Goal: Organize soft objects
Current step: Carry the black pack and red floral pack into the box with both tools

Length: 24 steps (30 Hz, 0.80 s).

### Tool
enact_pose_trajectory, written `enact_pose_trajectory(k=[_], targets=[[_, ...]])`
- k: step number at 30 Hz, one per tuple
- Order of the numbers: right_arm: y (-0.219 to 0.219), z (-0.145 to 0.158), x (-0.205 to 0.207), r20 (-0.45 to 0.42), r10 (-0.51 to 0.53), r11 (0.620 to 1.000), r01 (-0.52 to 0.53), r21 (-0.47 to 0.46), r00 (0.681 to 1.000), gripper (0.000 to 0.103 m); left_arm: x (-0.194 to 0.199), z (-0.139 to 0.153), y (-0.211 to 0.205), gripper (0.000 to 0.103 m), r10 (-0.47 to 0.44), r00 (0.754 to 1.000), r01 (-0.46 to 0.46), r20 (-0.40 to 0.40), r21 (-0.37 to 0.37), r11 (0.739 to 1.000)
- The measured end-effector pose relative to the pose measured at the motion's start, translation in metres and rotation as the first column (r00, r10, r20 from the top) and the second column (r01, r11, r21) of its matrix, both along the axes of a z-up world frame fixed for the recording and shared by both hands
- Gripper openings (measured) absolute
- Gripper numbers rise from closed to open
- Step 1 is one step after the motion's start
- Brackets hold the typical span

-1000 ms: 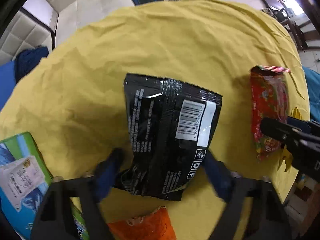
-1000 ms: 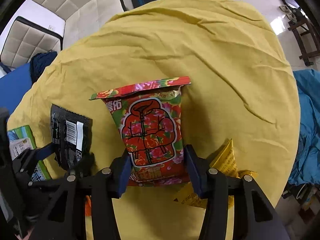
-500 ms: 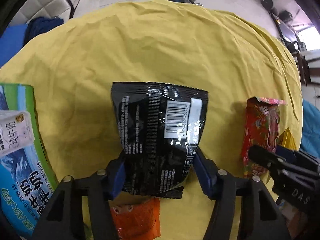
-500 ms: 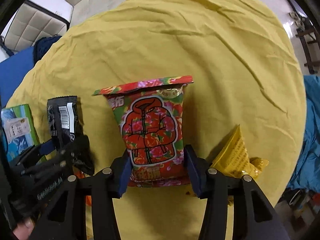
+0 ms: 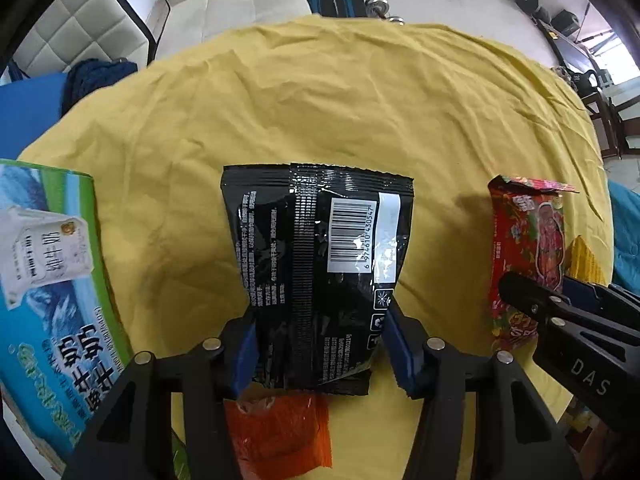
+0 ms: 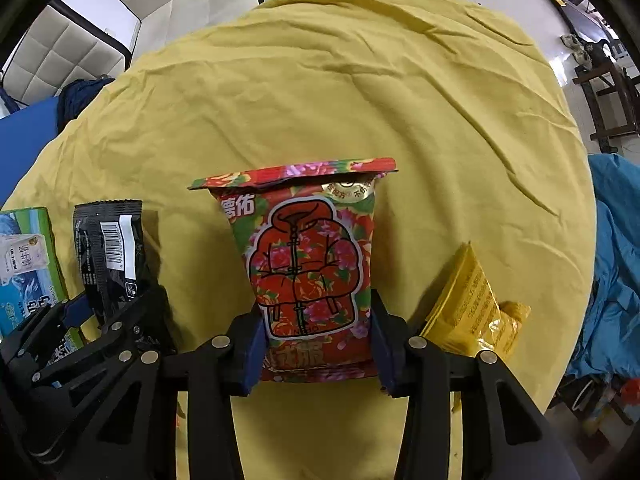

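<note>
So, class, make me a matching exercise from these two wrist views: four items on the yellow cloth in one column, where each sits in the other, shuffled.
Items
1. glossy black barcode snack bag
2. red floral snack bag
3. crinkled yellow packet
4. blue-green milk carton box

Places
A. held by right tool
B. far left edge
C. held by left tool
D. lying right of the floral bag

Pairs: 1-C, 2-A, 3-D, 4-B

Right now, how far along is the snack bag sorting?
Done: nothing looks sorted yet; no finished group shows on the yellow cloth.
In hand: the left gripper is shut on the black bag, and the right gripper is shut on the red bag, both held above the cloth.
Left: the yellow bag and the orange bag lie loose; the milk box sits at the left edge.
</note>
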State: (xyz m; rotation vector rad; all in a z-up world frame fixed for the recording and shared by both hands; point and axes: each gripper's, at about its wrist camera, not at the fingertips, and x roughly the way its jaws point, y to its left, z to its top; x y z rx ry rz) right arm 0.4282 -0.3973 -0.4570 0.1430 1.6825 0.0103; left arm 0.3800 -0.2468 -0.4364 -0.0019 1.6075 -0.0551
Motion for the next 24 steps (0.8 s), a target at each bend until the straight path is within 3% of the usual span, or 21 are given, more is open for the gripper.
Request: enact_pose_trajectory(k=[14,24], targets=[[0.003,0.070,-0.040,0.117,-0.003,1.000,0.000,0.026,0.993,0.046,-0.027,0.095,-0.010,0.052,-0.017,0.984,0.027,0.176,-0.055,0.998],[0.020,0.139,-0.079,0.201,-0.001,0.997,-0.014,0.072,0.980,0.046,-0.029,0.151,0.027,0.052,0.009,0.967,0.030,0.256,-0.145,0.989]])
